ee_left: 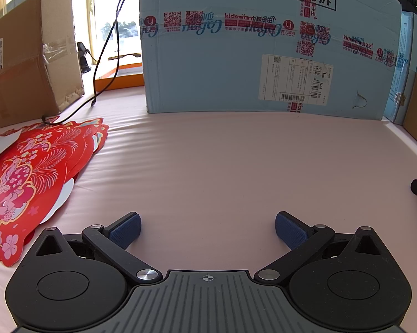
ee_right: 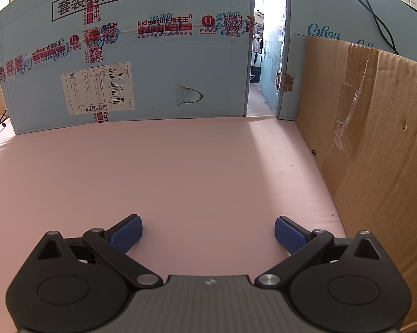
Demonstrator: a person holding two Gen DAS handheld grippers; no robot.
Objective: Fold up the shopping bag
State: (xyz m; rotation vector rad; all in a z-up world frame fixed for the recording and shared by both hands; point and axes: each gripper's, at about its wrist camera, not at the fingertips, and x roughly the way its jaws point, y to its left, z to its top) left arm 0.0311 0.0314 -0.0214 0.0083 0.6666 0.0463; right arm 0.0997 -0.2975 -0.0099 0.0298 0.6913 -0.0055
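Pink table (ee_left: pixel 222 166): both tools (ee_left: pixel 208 229) (ee_right: pixel 208 231) wide open, empty.

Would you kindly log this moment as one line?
left gripper: open, empty | right gripper: open, empty | red floral printed bags: flat on pink table, untouched

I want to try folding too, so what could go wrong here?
The red bags lie stacked and overlapping, so the open left gripper might pinch several at once. A black cable rests on the stack's far edge; lifting a bag could snag it. The right gripper, also open, sits close to the brown box, so a wide swing may bump it.
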